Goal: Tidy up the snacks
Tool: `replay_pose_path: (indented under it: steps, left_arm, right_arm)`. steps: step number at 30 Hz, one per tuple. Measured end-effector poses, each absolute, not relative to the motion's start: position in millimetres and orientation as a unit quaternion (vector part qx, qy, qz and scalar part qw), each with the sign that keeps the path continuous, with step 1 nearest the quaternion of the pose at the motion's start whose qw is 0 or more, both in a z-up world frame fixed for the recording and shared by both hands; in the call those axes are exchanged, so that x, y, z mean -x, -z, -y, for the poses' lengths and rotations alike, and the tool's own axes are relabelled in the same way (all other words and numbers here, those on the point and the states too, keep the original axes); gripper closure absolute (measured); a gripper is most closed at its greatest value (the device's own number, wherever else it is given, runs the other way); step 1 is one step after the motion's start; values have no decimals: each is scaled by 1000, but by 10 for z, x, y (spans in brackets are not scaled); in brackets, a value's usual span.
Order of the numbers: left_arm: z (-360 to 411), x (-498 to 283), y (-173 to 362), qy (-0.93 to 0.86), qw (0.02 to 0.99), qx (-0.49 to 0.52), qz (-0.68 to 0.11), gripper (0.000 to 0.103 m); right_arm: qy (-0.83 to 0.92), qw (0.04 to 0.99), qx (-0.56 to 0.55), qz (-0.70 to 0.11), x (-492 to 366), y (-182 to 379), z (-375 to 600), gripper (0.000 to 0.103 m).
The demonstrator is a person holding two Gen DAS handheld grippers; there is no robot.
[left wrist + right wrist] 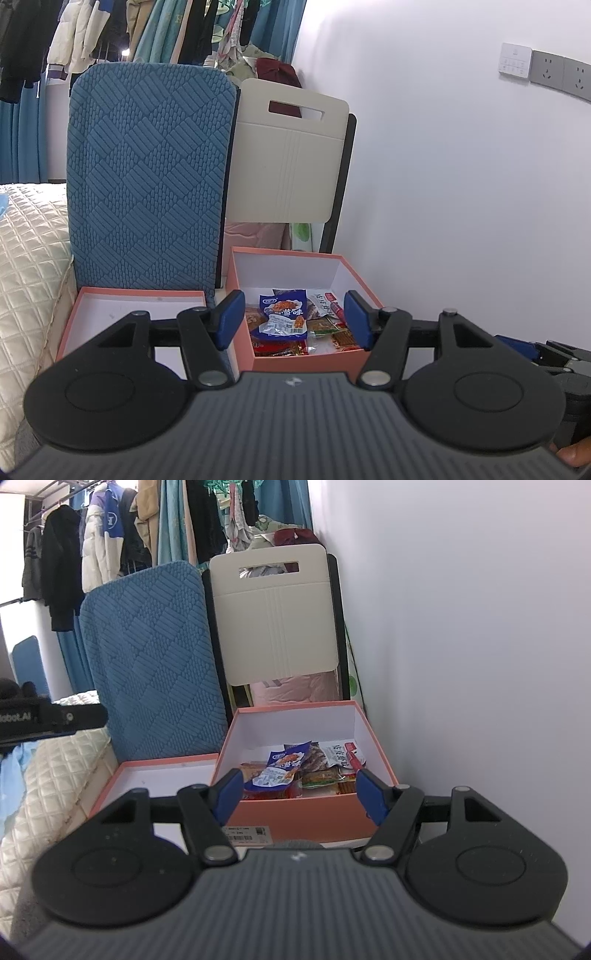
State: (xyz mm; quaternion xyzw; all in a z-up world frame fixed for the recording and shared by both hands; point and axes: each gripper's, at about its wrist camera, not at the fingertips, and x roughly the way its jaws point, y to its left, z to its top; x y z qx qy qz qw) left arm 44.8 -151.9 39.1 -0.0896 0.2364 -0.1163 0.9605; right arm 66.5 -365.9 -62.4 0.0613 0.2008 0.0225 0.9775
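Both my jaws are wide and empty, left gripper [295,319] and right gripper [300,794] hovering just short of the snack box [310,818], blue packet [282,768] on top.

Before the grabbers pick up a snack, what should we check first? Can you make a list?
1. Left gripper jaws open: ok.
2. Right gripper jaws open: ok.
3. Both hold nothing: ok.
4. Snack box uncovered, snacks reachable: ok.
5. Blue snack packet lies on top of the pile: ok.
6. Lid beside the box has room: ok; its near part is hidden.
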Motion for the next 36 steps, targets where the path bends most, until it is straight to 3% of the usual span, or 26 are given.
replay_pose_path:
  steps: [19,24,28,29,30,32,36]
  left_arm:
    - [1542,-467,-356,120,959,87,-240,37]
    - [1537,-490,-344,113,959,84,-245,21]
    - [1541,-515,-324,102,960,77,-249,16]
    - [1541,-522,-317,101,960,76,-250,11]
    - [1547,-529,-310,101,960,73,-252,8]
    - [1567,-534,-302,99,961,63,-252,7]
    - [1604,-543,-275,102,960,50,-257,6]
  right_arm:
    - [-23,977,-63,-201,-649,611,3659,34]
    - [-18,977,-64,-205,-676,632,3678,34]
    - [-15,976,-64,-205,-706,617,3671,34]
    - [-13,976,-63,-206,-711,616,3669,31]
    - [-12,977,-63,-205,-718,619,3668,17]
    - [-11,978,-60,-200,-730,622,3665,0]
    - [-3,978,-50,-203,-751,644,3659,0]
